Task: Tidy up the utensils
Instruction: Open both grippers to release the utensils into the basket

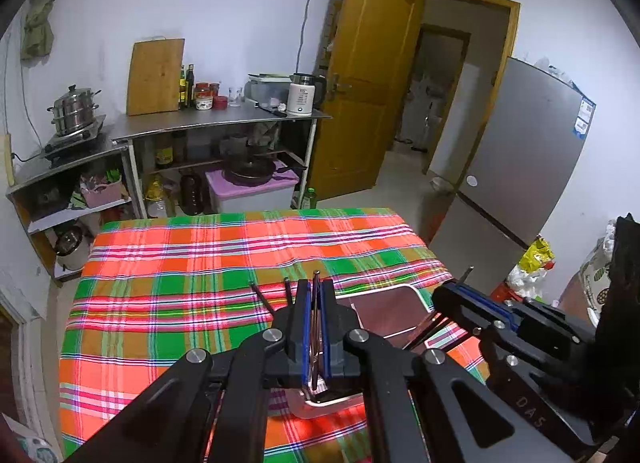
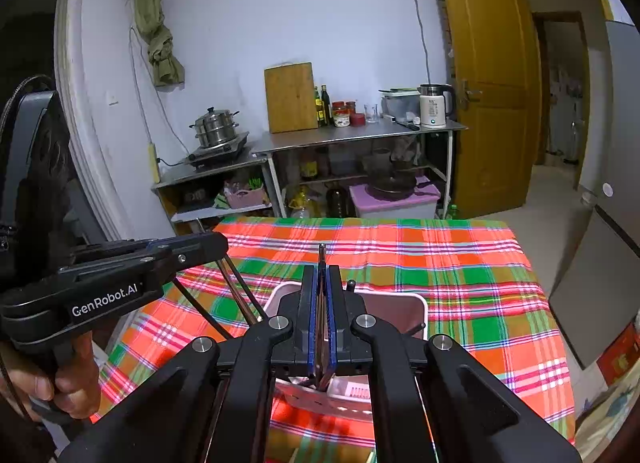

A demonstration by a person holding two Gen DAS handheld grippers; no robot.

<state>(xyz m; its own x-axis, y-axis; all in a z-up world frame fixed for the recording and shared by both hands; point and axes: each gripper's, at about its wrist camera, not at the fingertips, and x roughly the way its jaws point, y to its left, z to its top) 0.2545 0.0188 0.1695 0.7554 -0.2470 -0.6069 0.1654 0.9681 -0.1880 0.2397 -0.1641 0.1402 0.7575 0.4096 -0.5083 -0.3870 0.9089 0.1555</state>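
My left gripper (image 1: 316, 295) is shut on a bundle of dark chopsticks (image 1: 316, 283) whose tips stick up past the blue pads; two more sticks (image 1: 262, 297) splay to its left. It also shows from the side in the right wrist view (image 2: 216, 245), with its chopsticks (image 2: 240, 291) hanging below. My right gripper (image 2: 321, 287) is shut on a chopstick (image 2: 321, 255) above a pink tray (image 2: 416, 303). In the left wrist view the right gripper (image 1: 452, 287) sits at the right, chopsticks (image 1: 424, 331) slanting down over the tray (image 1: 384, 311).
The table carries a red, green and orange plaid cloth (image 1: 200, 263). Behind it stand steel kitchen shelves (image 1: 224, 123) with a cutting board, bottles, kettle and steamer pot. A wooden door (image 1: 368, 75) is open and a grey fridge (image 1: 520, 159) stands right.
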